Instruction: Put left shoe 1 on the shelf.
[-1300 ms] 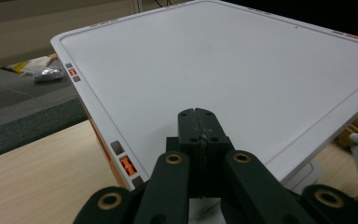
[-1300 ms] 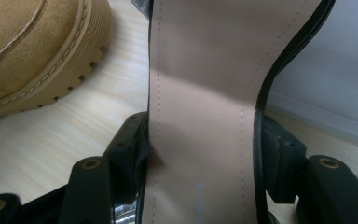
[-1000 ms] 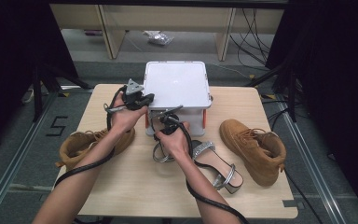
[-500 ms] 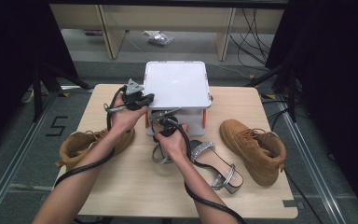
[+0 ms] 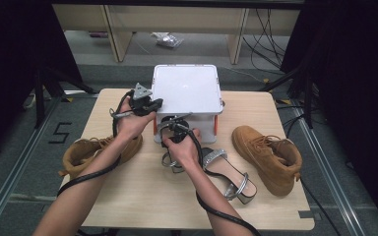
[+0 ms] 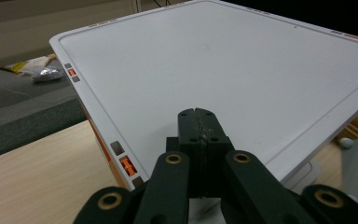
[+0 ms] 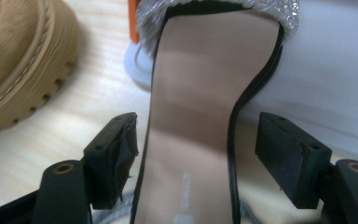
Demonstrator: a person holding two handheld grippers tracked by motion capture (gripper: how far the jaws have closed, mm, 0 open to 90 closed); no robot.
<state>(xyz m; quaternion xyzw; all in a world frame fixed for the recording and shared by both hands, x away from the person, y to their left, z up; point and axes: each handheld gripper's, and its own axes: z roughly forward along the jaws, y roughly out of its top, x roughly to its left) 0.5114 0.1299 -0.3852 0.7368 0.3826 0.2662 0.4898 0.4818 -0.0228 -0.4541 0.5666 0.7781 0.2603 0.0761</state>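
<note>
Right gripper (image 7: 198, 154) jaws spread wide around silver-strapped heeled sandal with tan insole (image 7: 200, 116), lower centre of frame, not clamped. Left gripper (image 6: 200, 133) pinched shut, empty, over white plastic box lid (image 6: 223, 70). Risk imo: narrow sole slips sideways once squeezed, toe bumps box.

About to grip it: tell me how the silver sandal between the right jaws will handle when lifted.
The sandal is probably light: its sole looks thin. The smooth insole may slip between the open right gripper pads. Its glittery strap likely flexes, so it may sag.
</note>
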